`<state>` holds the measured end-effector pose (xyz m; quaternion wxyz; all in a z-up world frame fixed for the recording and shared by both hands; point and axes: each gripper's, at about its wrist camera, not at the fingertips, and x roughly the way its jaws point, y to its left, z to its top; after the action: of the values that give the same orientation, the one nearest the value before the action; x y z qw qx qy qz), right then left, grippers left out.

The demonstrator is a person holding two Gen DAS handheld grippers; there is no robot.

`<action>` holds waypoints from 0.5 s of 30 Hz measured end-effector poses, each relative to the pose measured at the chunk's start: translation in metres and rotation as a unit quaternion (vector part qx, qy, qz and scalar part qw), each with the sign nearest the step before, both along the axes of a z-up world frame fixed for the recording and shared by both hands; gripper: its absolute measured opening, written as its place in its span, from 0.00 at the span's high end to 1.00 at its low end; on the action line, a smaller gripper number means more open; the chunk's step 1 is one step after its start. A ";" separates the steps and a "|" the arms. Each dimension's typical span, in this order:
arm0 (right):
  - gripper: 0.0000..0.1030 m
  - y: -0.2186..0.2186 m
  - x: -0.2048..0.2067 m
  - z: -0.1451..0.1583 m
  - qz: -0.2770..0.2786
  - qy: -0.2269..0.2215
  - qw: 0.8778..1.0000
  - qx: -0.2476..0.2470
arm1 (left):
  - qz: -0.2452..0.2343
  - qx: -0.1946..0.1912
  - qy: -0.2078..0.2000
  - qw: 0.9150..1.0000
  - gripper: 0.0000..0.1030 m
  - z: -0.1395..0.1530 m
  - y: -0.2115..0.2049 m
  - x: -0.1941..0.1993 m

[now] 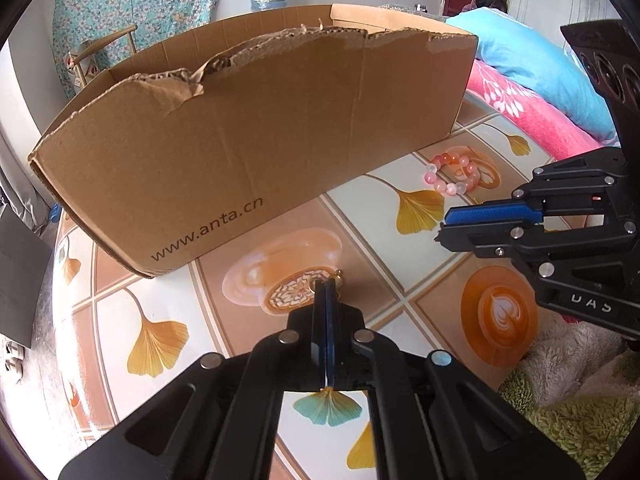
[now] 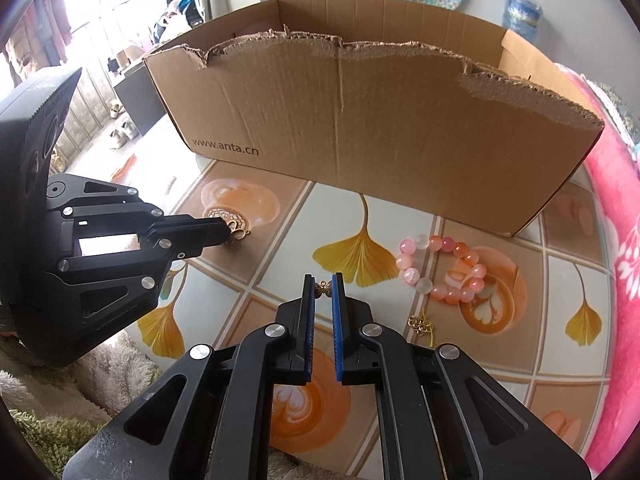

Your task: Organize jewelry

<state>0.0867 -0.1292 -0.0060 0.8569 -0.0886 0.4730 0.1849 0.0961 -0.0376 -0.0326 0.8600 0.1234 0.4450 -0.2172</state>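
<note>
Both hand-held grippers pinch small gold charms, left [image 1: 326, 285] hiding its charm [image 2: 237, 232], right [image 2: 323, 280] gripping another [image 2: 323, 289].

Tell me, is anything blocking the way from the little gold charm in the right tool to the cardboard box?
Only the box's own front wall. The right tool pinches the gold charm low over the table, and the cardboard box stands just behind with its torn near wall rising above it. No other object lies between.

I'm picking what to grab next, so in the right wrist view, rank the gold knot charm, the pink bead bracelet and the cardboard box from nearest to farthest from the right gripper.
From the right gripper:
1. Gold knot charm, low right.
2. Pink bead bracelet, right, beyond the charm; a close call.
3. Cardboard box, at the back.
</note>
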 end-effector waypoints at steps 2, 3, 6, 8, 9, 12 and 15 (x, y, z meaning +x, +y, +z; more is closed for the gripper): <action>0.94 0.001 -0.001 0.002 -0.001 -0.003 1.000 0.001 | 0.000 -0.003 -0.005 1.000 1.00 0.004 0.001 -0.002; 0.94 0.000 -0.002 0.004 -0.001 -0.006 1.000 0.001 | 0.001 -0.003 -0.009 1.000 1.00 0.006 0.002 -0.004; 0.94 -0.001 -0.006 0.009 -0.003 -0.010 1.000 0.007 | 0.004 -0.007 -0.020 1.000 1.00 0.015 0.005 -0.009; 0.94 -0.003 -0.009 0.011 -0.004 -0.010 1.000 0.010 | 0.003 -0.013 -0.018 1.000 1.00 0.018 0.007 -0.010; 0.94 -0.002 -0.009 0.013 -0.003 -0.010 1.000 0.011 | 0.002 -0.014 -0.015 1.000 1.00 0.018 0.007 -0.010; 0.94 -0.003 -0.013 0.015 -0.002 -0.011 1.000 0.013 | 0.008 -0.033 0.006 0.999 1.00 0.016 0.008 -0.006; 0.94 -0.004 -0.015 0.017 -0.002 -0.012 1.000 0.018 | 0.019 -0.028 0.016 0.999 0.82 0.012 0.005 0.000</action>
<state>0.0714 -0.1337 0.0115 0.8644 -0.0749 0.4593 0.1905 0.0963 -0.0323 -0.0203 0.8599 0.0875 0.4546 -0.2151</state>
